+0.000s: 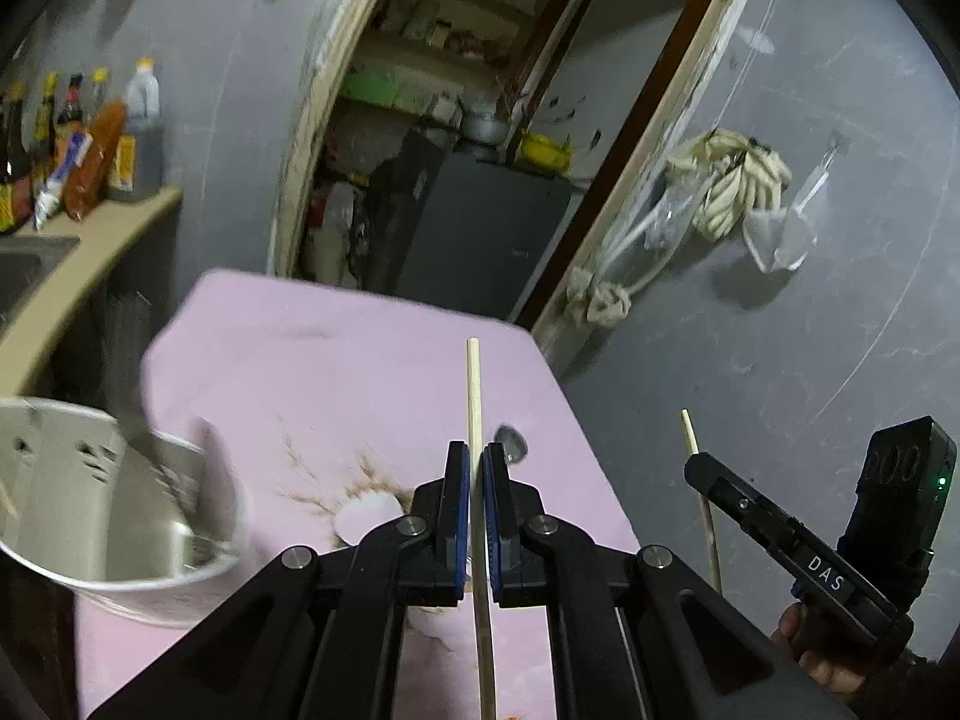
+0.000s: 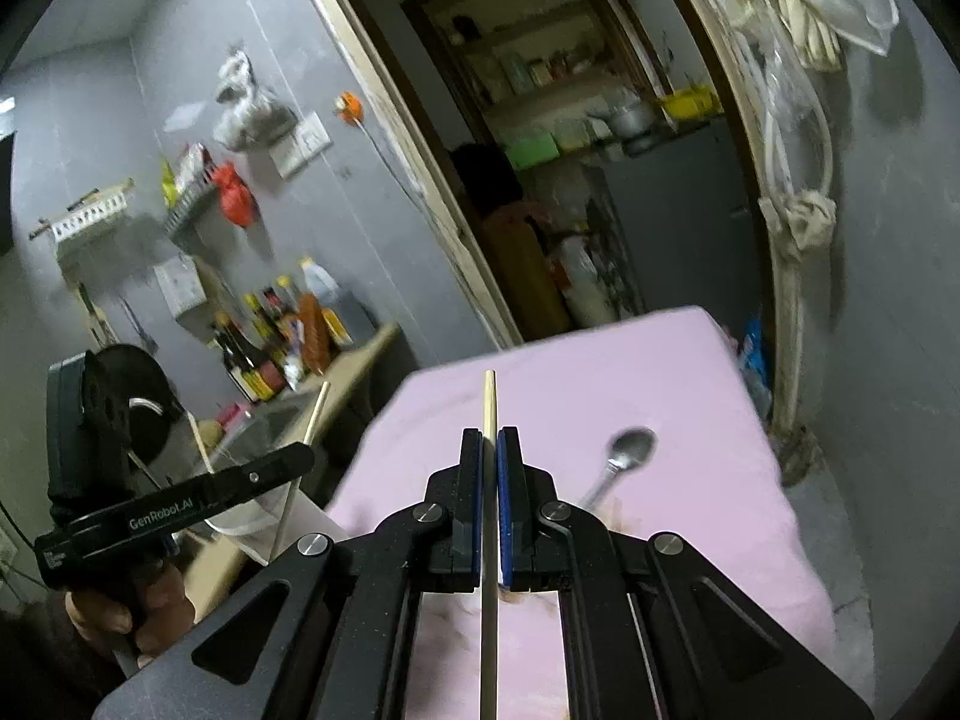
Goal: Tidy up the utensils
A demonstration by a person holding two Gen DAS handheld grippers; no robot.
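Pink table [image 2: 690, 372] mostly open, spoon [image 2: 624, 456] mid-right, utensil holder [image 1: 90, 498] blocks left edge.

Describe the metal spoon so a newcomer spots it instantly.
Find the pink cloth-covered table in front of the doorway. The shiny metal spoon lies flat on it, right of the right gripper. It is the only metal utensil there; the chopsticks are pale wood, held in grippers.

**Pink, black and pale wood**

The cloth [image 1: 336, 372] over the worktop was plain pink, with a brown spiky print near its middle. Both claws [image 1: 477, 516] [image 2: 491, 504] were black with blue pads. Each chopstick [image 1: 474, 396] [image 2: 489, 408] was pale wood. The spoon [image 2: 624, 456] was silver, the utensil holder [image 1: 90, 510] off-white.
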